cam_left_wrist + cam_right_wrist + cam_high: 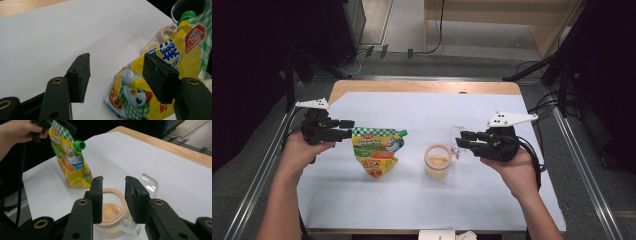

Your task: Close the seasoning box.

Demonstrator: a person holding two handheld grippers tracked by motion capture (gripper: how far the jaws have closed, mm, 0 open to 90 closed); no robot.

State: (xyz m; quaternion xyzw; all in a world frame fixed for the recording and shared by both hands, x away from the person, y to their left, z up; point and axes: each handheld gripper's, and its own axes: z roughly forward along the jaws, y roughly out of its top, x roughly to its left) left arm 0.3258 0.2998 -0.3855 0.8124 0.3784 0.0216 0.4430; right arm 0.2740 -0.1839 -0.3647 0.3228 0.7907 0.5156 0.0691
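Note:
A yellow pouch (377, 150) with a green checked top and a green cap (79, 145) stands left of centre on the white sheet (412, 200). My left gripper (349, 128) is at the pouch's top left corner. In the left gripper view its jaws (117, 60) stand apart over bare sheet, with the pouch (140, 95) behind the right jaw. An open beige jar (436, 161) of tan granules stands at centre right, its clear lid (455, 134) flipped up. My right gripper (460, 140) hovers by that lid. Its jaws (113, 182) are apart above the jar (110, 210), gripping nothing.
The white sheet covers a wooden table whose bare edge (427, 86) shows at the back. Metal rails (577, 155) run along both sides. Small white items (447, 235) lie at the front edge. Cables and stand legs crowd the floor behind.

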